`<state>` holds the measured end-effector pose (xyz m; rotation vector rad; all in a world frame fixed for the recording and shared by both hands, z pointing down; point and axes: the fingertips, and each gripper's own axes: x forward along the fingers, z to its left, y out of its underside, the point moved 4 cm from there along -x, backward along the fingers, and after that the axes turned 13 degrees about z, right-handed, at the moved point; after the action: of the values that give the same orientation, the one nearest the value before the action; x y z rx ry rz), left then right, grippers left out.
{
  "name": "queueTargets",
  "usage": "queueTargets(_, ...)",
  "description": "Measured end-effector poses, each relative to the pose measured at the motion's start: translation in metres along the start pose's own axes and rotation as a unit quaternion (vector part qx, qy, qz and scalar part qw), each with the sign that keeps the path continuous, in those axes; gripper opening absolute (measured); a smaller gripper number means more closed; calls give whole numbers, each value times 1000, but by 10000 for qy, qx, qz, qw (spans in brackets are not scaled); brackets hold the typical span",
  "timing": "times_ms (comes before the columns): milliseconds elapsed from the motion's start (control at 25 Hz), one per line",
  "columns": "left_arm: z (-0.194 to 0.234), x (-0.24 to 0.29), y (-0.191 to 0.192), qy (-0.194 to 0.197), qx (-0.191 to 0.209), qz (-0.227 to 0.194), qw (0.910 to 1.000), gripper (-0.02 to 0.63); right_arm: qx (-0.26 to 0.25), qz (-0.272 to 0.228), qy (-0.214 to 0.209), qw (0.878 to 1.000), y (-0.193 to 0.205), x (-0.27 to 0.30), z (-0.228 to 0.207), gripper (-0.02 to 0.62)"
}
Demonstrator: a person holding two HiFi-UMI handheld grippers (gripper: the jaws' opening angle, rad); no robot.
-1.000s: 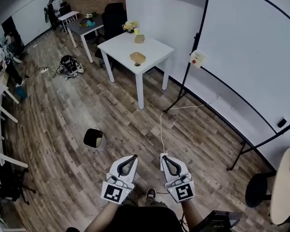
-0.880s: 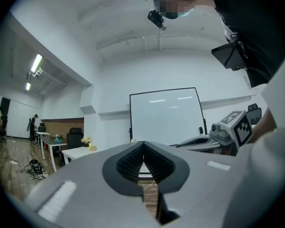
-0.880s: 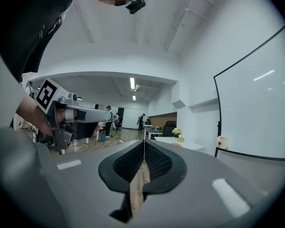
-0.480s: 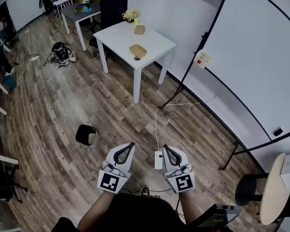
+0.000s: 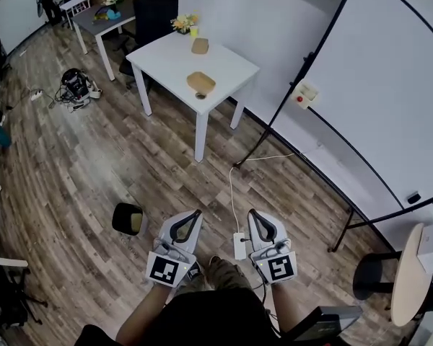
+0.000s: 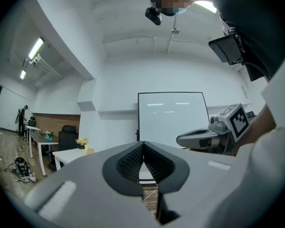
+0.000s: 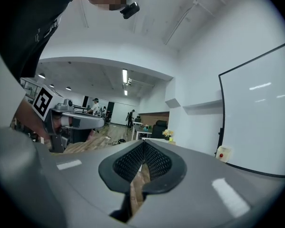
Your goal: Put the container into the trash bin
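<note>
Now | left claw, right claw closed, empty | container, perhaps cardboard, on table well ahead

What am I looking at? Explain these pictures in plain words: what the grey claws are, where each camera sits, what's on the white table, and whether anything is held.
There is no robot here. A person holds a hand-held gripper in each hand. The wide picture comes from a camera on the person's head, looking down at the left gripper and the right gripper above a wooden floor. The other two pictures come from cameras riding on the grippers, each looking along its own jaws. Both pairs of jaws are closed with nothing between them, so nothing is held. Ahead, the white table carries a brown container near its front edge, a second container further back, and flowers. A black trash bin stands on the floor beside the left gripper.
</note>
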<state>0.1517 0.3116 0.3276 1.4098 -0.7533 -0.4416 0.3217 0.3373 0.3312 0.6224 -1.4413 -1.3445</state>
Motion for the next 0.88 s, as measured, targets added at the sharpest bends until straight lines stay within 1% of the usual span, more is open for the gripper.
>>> queueTargets(120,18,26,-2,62,-24,70,10000,3,-17,117,8,9999,-1,28,-13,3)
queueTargets(240,38,61,-6,81,-87,126,9999,3,-47,119,-2,9999,-3,63,-37,3)
queueTargets(400,68,115,-16,44,33,201,9998,3,31,13,-28,10000,-9,118,-78,3)
queueTargets(560,91,170,-34,-63,111,280,9995,3,95,29,-152,9998,-21,164,-126,5)
queueTargets(680,106,208,-46,-184,144,341,9991,3,130,-159,-277,9994,-31,198,-161,5)
queueTargets(800,118,236,-49,-311,89,455,9984,3,130,-97,-363,9992,-30,229,-190,11)
queueTargets(880,129,250,-48,-404,33,461,9981,3,147,-55,-421,9990,-27,252,-202,15)
